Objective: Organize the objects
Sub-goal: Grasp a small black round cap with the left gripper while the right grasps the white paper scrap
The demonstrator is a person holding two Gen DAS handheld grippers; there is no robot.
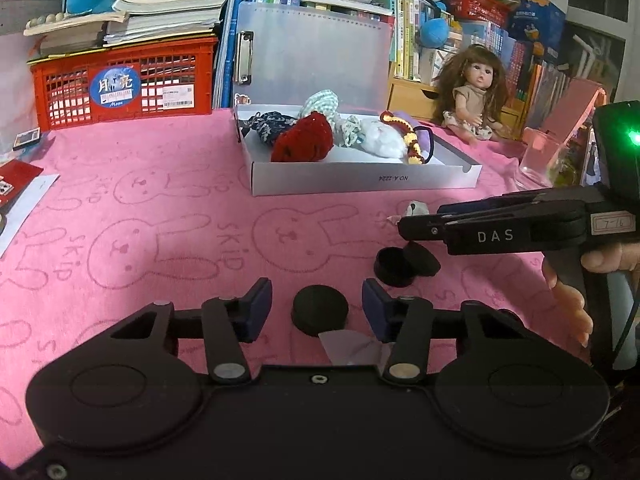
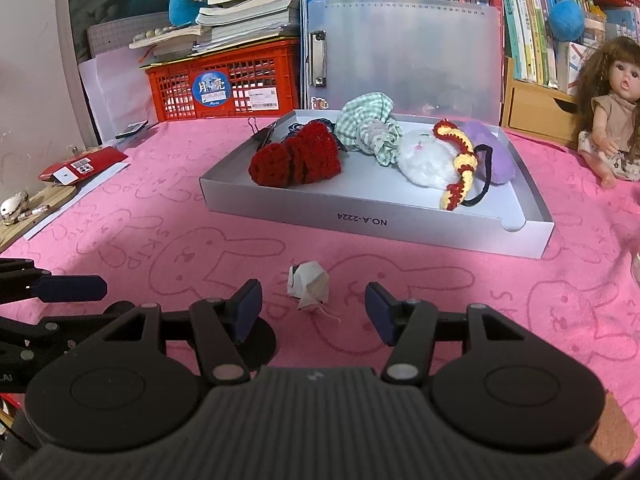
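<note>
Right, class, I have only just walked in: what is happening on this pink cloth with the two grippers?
A person is tidying small items into a white box that already holds soft fabric things. The left gripper has its open jaws around a small black round lid, without pressing on it; more black round pieces lie nearby. The right gripper is open, with a crumpled white paper piece lying on the cloth just ahead of its fingertips. Neither gripper holds anything yet.

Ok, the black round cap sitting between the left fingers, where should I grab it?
Grip the black cap across its round side wall, coming from above and behind as the left gripper already points. It lies flat on the pink cloth, its width fits between the open fingers, and neither pad touches it yet.
</note>
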